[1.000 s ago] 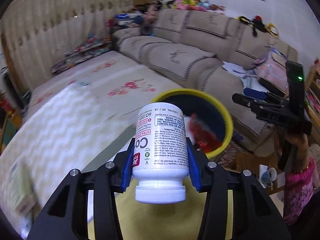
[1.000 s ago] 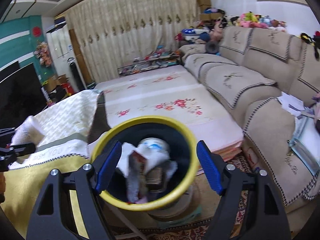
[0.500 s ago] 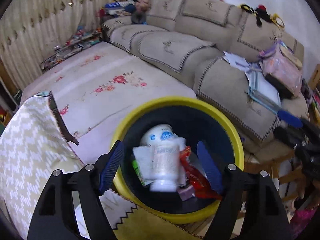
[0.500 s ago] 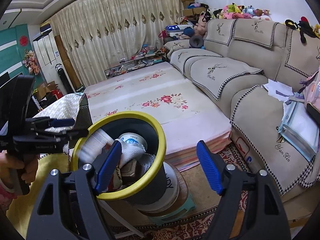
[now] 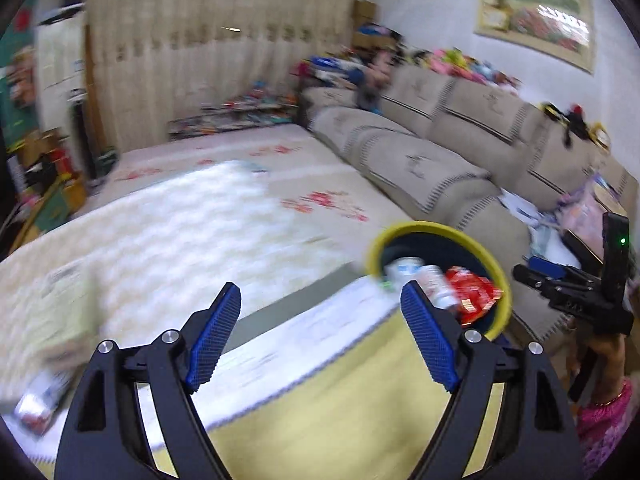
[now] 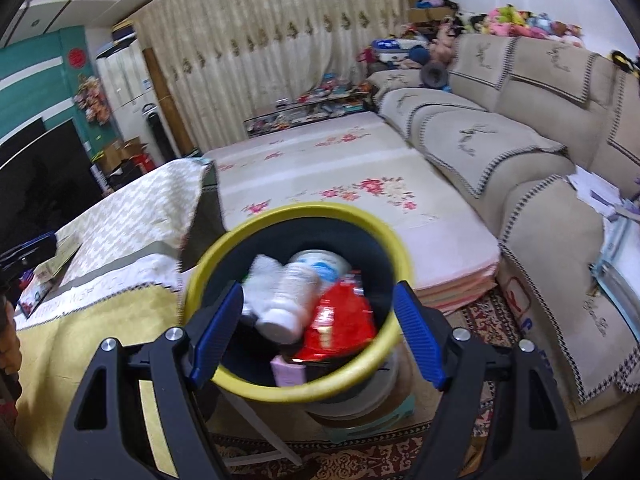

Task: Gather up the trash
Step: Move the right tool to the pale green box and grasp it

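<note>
Covering the table [image 5: 328, 412] is a yellow cloth with a white band and zigzag trim, and farther back a cream chevron-patterned cloth. Beyond it lies a pale floor mat [image 6: 344, 168] printed with pink flowers, bordered on the right by a long beige sectional sofa [image 6: 500, 128] with dark stitched edging. Cream curtains [image 6: 256, 48] hang along the far wall, soft toys sit on the sofa back, and a framed painting [image 5: 534, 16] hangs on the white wall. A patterned red rug [image 6: 484, 312] lies on the floor below the sofa.

At the table's right edge stands a dark trash bin [image 6: 236, 248] with a bright yellow rim. Inside it lies a white pill bottle [image 6: 290, 300] on its side, cap toward the camera, slightly blurred. Beside it are a crumpled red wrapper [image 6: 340, 320], a white round container [image 6: 320, 264], white tissue and a small pink box.

The left gripper [image 5: 320, 340] hangs over the table with its blue-padded fingers spread wide and nothing between them. The right gripper [image 6: 320, 336] hovers above the bin, its fingers likewise wide apart and holding nothing; in the left wrist view it appears at the far right, held in a hand [image 5: 604, 364].
</note>
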Available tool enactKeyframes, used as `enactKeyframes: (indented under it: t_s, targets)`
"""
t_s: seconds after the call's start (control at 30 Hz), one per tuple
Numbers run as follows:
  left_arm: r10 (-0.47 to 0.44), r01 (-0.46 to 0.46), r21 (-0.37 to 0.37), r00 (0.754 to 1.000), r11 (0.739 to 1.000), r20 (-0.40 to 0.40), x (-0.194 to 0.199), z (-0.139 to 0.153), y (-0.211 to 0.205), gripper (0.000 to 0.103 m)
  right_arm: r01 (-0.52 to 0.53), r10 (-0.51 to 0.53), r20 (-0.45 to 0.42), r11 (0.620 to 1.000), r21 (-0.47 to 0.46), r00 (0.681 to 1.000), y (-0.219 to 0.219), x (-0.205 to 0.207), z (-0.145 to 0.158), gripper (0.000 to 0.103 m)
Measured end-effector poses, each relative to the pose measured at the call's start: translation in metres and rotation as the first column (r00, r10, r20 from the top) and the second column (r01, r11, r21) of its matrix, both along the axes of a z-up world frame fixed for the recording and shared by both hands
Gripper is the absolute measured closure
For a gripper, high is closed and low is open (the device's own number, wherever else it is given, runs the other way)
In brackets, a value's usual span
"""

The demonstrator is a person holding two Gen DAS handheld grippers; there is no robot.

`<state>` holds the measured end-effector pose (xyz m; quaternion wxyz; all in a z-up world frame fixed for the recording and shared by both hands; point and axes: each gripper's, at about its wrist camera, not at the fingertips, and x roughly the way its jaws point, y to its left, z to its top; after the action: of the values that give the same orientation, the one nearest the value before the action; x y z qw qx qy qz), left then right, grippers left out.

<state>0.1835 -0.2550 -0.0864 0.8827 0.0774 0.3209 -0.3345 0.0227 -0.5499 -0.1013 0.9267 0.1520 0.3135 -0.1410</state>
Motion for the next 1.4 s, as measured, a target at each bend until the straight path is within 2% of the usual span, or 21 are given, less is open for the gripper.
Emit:
enactKeyframes:
  t_s: [0.07,0.17,0.23,0.3,0.37,0.47,0.57,0.7,0.8,0.93,1.2,1.4]
  targets:
    - [0.067,-0.067,-0.008,0.998,0.998,0.014,-0.001,0.001,0.034,0.021,-0.034,0.034,-0.001,0.999,-0.004,0.999,0.014,0.010,0.003,0.030]
    - [0.189,-0.188,-0.022,0.981,0.982,0.037,-0.003,0.005,0.093,0.019,-0.105,0.105,-0.003,0.994,-0.004,0.994,0.040,0.030,0.006,0.030]
    - [0.286,-0.284,-0.036,0.956,0.958,0.059,-0.004,0.008,0.137,0.018,-0.160,0.160,-0.011,0.987,-0.014,0.987,0.063,0.045,0.011,0.030]
    - [0.385,-0.382,-0.047,0.919,0.923,0.090,-0.004,0.008,0.178,0.018,-0.215,0.214,-0.020,0.977,-0.015,0.977,0.086,0.062,0.016,0.030]
    - [0.481,-0.479,-0.047,0.868,0.877,0.125,-0.003,0.006,0.217,0.018,-0.272,0.271,-0.020,0.962,-0.011,0.962,0.116,0.080,0.024,0.030]
    - [0.568,-0.565,-0.059,0.812,0.823,0.134,-0.001,0.001,0.263,0.018,-0.372,0.372,0.001,0.928,0.000,0.928,0.168,0.108,0.037,0.030]
    - [0.638,-0.635,-0.071,0.761,0.770,0.114,0.000,-0.007,0.300,0.018,-0.432,0.431,0.023,0.902,0.010,0.902,0.219,0.131,0.047,0.030]
    - [0.679,-0.674,-0.082,0.727,0.734,0.106,-0.003,-0.013,0.311,0.018,-0.469,0.469,0.041,0.883,0.004,0.882,0.285,0.155,0.051,0.023]
    - [0.681,-0.677,-0.078,0.724,0.732,0.108,-0.007,-0.017,0.308,0.018,-0.473,0.474,0.038,0.881,-0.026,0.880,0.339,0.174,0.050,0.018]
    - [0.678,-0.674,-0.077,0.725,0.735,0.120,-0.012,-0.015,0.301,0.016,-0.462,0.462,-0.016,0.885,-0.059,0.887,0.380,0.196,0.038,0.017]
    - [0.666,-0.657,-0.119,0.742,0.745,0.076,-0.016,-0.016,0.305,0.016,-0.383,0.376,-0.088,0.919,-0.092,0.923,0.407,0.230,0.017,0.014]
    - [0.652,-0.642,-0.120,0.754,0.757,0.082,-0.019,-0.016,0.300,0.016,-0.365,0.355,-0.125,0.929,-0.067,0.927,0.405,0.241,0.004,0.014]
